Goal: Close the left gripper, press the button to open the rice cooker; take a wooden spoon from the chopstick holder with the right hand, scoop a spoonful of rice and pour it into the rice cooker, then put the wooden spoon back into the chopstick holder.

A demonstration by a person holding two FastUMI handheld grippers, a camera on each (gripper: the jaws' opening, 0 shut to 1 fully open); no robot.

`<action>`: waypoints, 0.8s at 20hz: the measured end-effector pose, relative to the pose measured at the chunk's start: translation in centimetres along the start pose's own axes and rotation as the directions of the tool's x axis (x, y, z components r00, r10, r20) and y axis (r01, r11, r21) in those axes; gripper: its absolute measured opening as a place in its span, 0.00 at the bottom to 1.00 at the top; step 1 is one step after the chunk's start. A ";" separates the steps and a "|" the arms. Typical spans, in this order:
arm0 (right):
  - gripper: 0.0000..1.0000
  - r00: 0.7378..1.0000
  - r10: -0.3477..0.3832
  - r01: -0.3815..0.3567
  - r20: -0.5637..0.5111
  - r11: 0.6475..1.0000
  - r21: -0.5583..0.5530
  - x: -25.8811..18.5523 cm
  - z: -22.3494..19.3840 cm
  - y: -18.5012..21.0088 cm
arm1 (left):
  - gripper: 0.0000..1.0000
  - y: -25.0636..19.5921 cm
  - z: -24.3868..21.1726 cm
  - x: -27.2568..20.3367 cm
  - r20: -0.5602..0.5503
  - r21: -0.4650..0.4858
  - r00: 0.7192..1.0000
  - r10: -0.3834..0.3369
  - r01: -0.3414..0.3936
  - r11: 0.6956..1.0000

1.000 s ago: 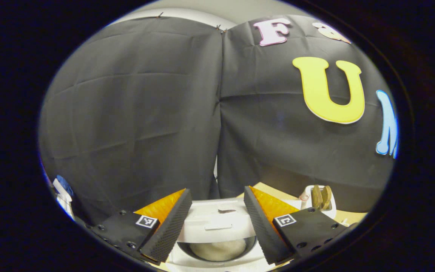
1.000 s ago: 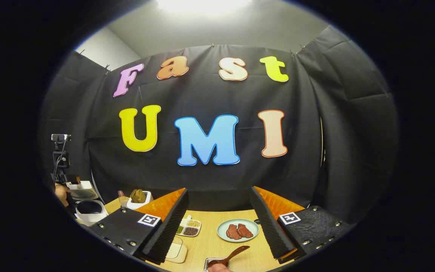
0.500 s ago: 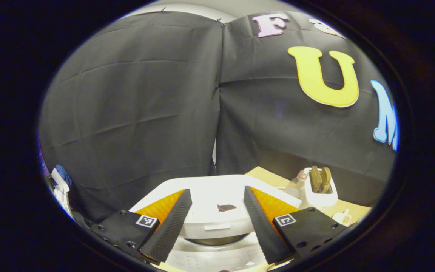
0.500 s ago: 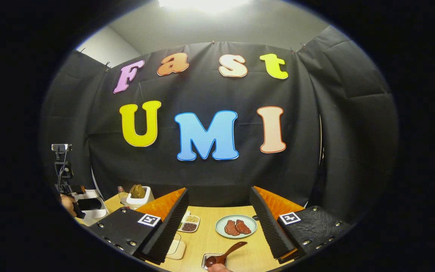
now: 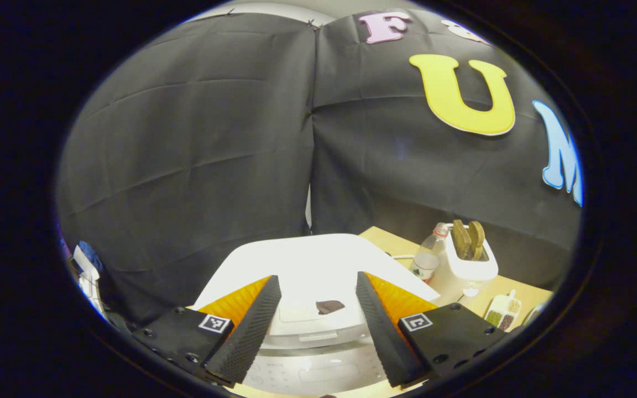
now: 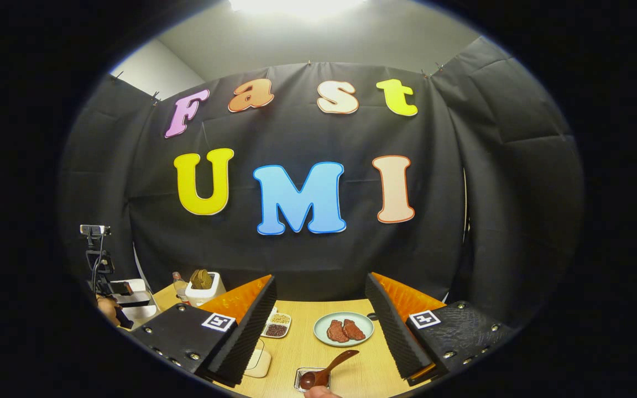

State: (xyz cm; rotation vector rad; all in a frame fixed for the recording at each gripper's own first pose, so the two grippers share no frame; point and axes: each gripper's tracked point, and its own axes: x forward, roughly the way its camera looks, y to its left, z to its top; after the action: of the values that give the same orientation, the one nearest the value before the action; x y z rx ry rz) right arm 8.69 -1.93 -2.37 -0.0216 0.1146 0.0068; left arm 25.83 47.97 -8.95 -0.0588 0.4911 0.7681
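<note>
Left gripper [image 5: 314,326] jaws spread wide, nothing held; white rice cooker [image 5: 318,265] lies between them at 6 o'clock, lid down. Right gripper [image 6: 318,331] likewise wide open, empty; wooden spoon [image 6: 327,371] at 6 o'clock, bowl resting in a small tray [image 6: 312,380] on the table [image 6: 351,376]; plate [image 6: 344,330] just above.
</note>
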 end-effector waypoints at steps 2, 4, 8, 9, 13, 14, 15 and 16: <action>0.98 1.000 -0.002 0.002 -0.008 1.000 -0.006 -0.2 -0.2 0.3 | 1.00 -0.1 0.0 -0.1 0.000 0.009 1.000 -0.015 0.015 1.000; 0.98 1.000 -0.003 0.002 -0.015 1.000 -0.015 -0.5 -0.4 0.4 | 0.99 -0.1 -0.2 -0.1 -0.001 0.022 1.000 -0.025 0.025 0.999; 0.98 1.000 -0.005 0.004 -0.020 1.000 -0.023 -0.9 -0.4 1.0 | 0.99 -0.3 -0.6 -0.1 -0.003 0.025 0.999 -0.044 0.044 0.999; 0.98 1.000 -0.006 0.005 -0.022 1.000 -0.024 -1.0 -0.5 1.1 | 1.00 -0.4 -0.6 0.0 -0.005 0.027 0.999 -0.053 0.053 0.998; 0.94 0.999 -0.004 0.003 -0.034 0.999 -0.034 -1.5 -1.1 2.2 | 1.00 -0.5 -1.4 -0.3 -0.040 0.050 0.996 -0.085 0.087 0.995; 0.94 0.999 -0.005 0.004 -0.041 0.999 -0.034 -1.6 -1.3 2.4 | 1.00 -0.5 -2.2 -0.6 -0.078 0.052 0.993 -0.091 0.096 0.994; 0.98 0.999 -0.005 0.004 -0.047 1.000 -0.030 -1.6 -1.5 2.7 | 0.97 -0.6 -1.7 -0.9 -0.063 0.052 0.993 -0.102 0.105 0.993; 0.98 0.999 -0.006 0.005 -0.050 1.000 -0.021 -1.8 -1.7 3.0 | 0.94 -0.7 -2.1 -0.7 -0.085 0.036 0.990 -0.115 0.119 0.992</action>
State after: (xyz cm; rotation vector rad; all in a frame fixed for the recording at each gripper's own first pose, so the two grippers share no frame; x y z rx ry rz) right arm 6.72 1.05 -3.92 -0.0426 0.1642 0.0017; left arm 25.06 46.53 -10.59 -0.0805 0.5769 0.6421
